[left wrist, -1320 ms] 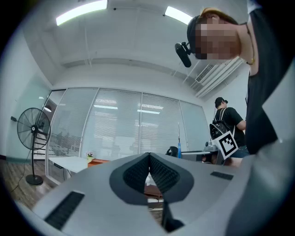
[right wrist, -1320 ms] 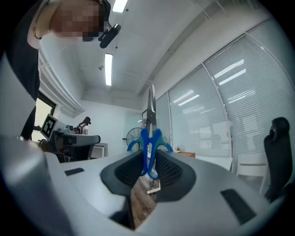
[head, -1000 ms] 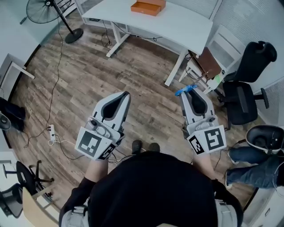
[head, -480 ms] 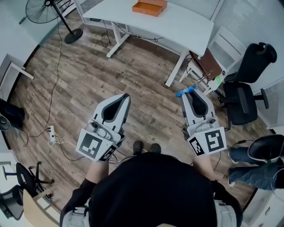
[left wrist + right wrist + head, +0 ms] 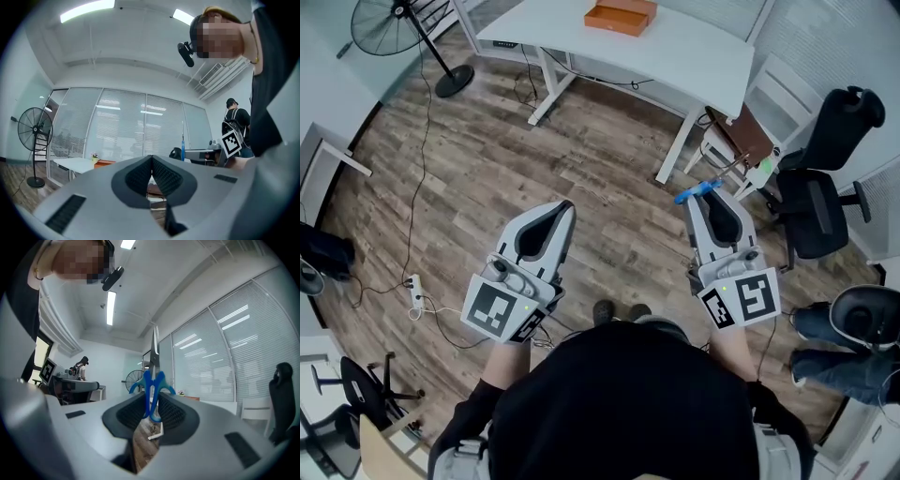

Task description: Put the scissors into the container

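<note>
Table: slightly nearer, since I stepped forward.
Right gripper: clamps scissors, blades upward.
Left gripper: shut, empty.
Container: well ahead, up-left of scissors.

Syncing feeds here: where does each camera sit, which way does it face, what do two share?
Head view: on the head, steeply down at floor; torso shows.
Left gripper view: on left hand-held gripper, along shut empty jaws toward fan; torso shows.
Right gripper view: on right hand-held gripper, along jaws gripping scissors; torso shows.
Shared: head and left views show the fan.
</note>
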Demonstrator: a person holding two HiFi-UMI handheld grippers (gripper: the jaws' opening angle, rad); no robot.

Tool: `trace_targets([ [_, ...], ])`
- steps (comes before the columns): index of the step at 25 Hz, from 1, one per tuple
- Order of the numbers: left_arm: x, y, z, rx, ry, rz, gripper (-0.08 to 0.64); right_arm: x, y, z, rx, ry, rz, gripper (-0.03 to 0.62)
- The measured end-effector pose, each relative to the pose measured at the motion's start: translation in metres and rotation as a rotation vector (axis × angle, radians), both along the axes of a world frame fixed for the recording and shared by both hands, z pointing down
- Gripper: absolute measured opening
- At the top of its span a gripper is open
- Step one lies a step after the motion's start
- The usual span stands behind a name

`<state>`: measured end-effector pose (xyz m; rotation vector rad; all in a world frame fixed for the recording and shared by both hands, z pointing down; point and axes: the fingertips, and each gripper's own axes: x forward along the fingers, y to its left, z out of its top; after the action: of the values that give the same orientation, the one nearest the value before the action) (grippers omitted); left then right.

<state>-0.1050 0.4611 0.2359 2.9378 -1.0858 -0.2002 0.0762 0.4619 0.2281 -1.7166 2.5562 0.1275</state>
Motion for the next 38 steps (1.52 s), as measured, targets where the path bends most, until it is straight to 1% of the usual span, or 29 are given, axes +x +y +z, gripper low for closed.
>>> trace_targets([
  [6,-0.013,0.0,0.01,-0.009,-0.006,0.042,0.012,-0.019,0.007,0.009,-0.008,0.007,0.025,0.087],
  [11,-0.018,-0.003,0.013,-0.02,-0.004,0.05,0.012,-0.025,0.005,0.012,-0.019,0.021,0.026,0.087],
  [14,-0.015,-0.014,0.011,-0.014,-0.011,0.055,0.012,-0.021,-0.005,0.012,-0.019,0.018,0.031,0.087],
  [18,-0.002,-0.026,0.006,-0.004,0.017,0.072,0.012,-0.012,-0.018,0.014,-0.016,0.012,0.031,0.087],
  [19,0.001,-0.03,0.007,-0.003,0.012,0.073,0.012,-0.009,-0.022,0.015,-0.016,0.01,0.031,0.087],
  [21,0.006,-0.04,0.012,-0.005,-0.021,0.065,0.012,-0.003,-0.034,0.015,-0.016,0.004,0.029,0.087],
  [23,0.011,-0.052,0.013,-0.004,-0.034,0.058,0.012,0.002,-0.048,0.015,-0.015,0.001,0.022,0.087],
  [32,0.037,-0.132,0.005,0.014,-0.019,0.016,0.012,0.03,-0.133,0.017,-0.009,0.006,-0.016,0.087],
  [35,0.041,-0.16,0.005,0.02,-0.028,-0.008,0.012,0.038,-0.163,0.014,-0.002,0.011,-0.027,0.088],
  [38,0.044,-0.186,0.0,0.026,-0.023,-0.032,0.012,0.042,-0.191,0.007,0.007,0.02,-0.045,0.088],
])
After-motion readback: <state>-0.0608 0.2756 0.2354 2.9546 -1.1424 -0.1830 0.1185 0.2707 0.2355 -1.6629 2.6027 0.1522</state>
